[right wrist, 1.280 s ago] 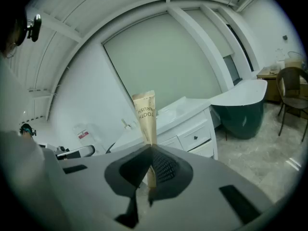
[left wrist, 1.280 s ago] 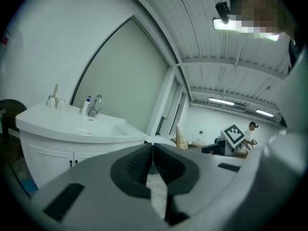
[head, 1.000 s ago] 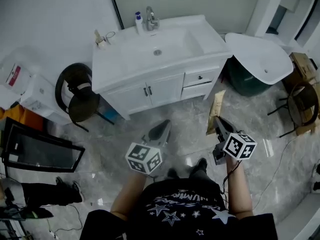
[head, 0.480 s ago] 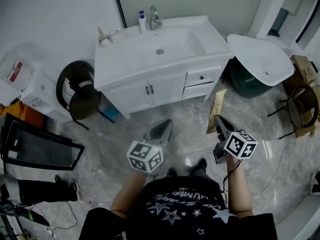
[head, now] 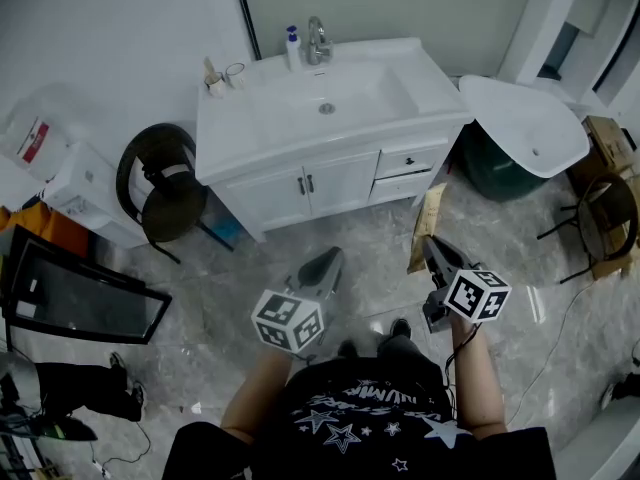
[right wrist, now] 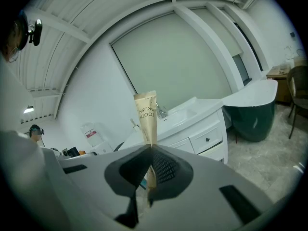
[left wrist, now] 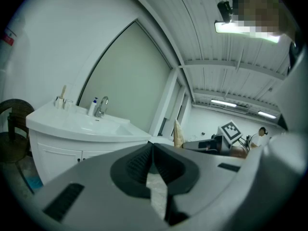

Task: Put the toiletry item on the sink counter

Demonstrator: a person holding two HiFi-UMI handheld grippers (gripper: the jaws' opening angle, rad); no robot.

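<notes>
White sink desk [head: 250, 133] ahead w/ faucet [head: 317, 40], blue-capped bottle [head: 293, 36] & cup [head: 236, 72] at its back edge. Dark round chair [head: 160, 183] at its left, white tub [head: 530, 128] at its right. Both forearms low, near the body, pointing fwd. Left hand-held gripper [head: 325, 258] has jaws pressed together. Right hand-held gripper [head: 430, 245] pinches tan toothbrush pack [right wrist: 147, 114] upright, well short of the desk.

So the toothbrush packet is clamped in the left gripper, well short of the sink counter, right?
Wrong gripper: the toothbrush packet is clamped in the right gripper, as the right gripper view shows; the left gripper is shut on nothing. The packet is well short of the sink counter.
</notes>
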